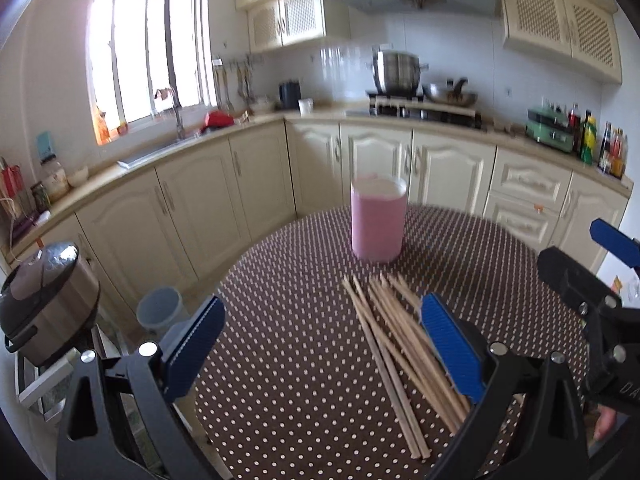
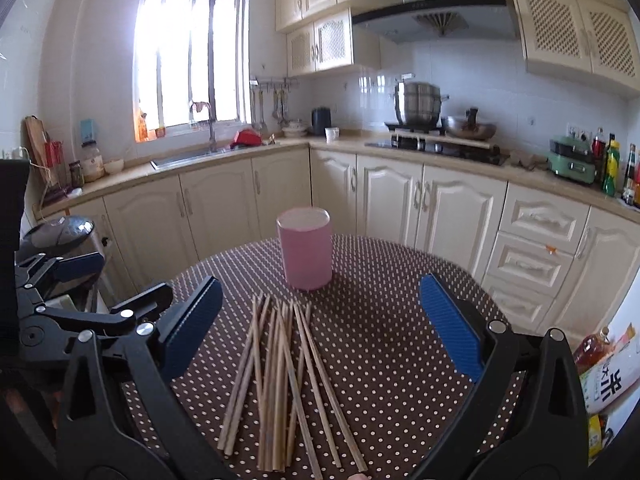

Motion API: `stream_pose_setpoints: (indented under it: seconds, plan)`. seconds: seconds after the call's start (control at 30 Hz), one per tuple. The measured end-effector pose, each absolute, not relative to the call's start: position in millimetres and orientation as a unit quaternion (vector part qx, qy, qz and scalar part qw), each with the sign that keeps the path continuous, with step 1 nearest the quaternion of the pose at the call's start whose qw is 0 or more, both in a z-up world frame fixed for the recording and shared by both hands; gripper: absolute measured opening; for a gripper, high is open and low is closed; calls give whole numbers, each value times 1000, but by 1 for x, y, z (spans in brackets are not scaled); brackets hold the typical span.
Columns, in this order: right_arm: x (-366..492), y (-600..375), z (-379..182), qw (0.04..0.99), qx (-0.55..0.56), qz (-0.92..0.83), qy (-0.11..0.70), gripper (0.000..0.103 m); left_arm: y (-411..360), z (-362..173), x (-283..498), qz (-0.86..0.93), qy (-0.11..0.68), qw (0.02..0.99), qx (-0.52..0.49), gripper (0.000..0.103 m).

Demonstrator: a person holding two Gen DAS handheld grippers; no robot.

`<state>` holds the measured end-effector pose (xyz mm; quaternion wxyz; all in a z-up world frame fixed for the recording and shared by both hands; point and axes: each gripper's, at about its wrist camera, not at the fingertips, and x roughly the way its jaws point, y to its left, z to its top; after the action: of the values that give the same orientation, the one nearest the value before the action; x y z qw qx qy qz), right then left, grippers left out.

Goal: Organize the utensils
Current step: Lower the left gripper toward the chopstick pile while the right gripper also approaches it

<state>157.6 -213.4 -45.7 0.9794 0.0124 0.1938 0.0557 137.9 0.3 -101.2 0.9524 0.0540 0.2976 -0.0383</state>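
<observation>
Kitchen cabinets are framing a round table point(image 2: 380, 280) in a dotted brown cloth. Wooden chopsticks point(image 2: 280, 380) are lying in a loose heap near its front edge; a pink cup point(image 2: 306, 248) is standing upright beyond them, apart. Both the left gripper point(image 1: 320, 352) and right gripper point(image 2: 320, 332) are hovering wide open, holding nothing. Judged step: the approach before a first pick. Next, one gripper needs lowering to straddle a few sticks.

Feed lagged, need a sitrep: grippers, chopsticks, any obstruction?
Left gripper open, empty. Right gripper open, empty. Chopsticks loose on table, pink cup upright beyond them. Nothing blocking.
</observation>
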Motion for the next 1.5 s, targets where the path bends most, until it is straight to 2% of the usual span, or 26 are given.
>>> stream_pose_setpoints:
  seconds: [0.3,0.67,0.97,1.37,1.43,1.5]
  plan:
    - [211,-224,-105,957,11,33,290,97,-6,-179,196,-44,405,910,80,97]
    - [235,-229,-133,943,16,41,329,97,-15,-225,240,-29,464,880,94,97]
    - [256,-232,-144,934,3,48,355,97,-10,-232,274,-22,490,868,77,97]
    - [287,-206,-158,905,-83,101,404,95,2,-228,324,-33,507,859,62,97]
    - [287,-207,-157,904,-86,103,405,93,5,-227,333,-28,506,860,67,95]
    - [289,-209,-157,903,-88,103,408,89,8,-225,338,-33,507,859,62,86]
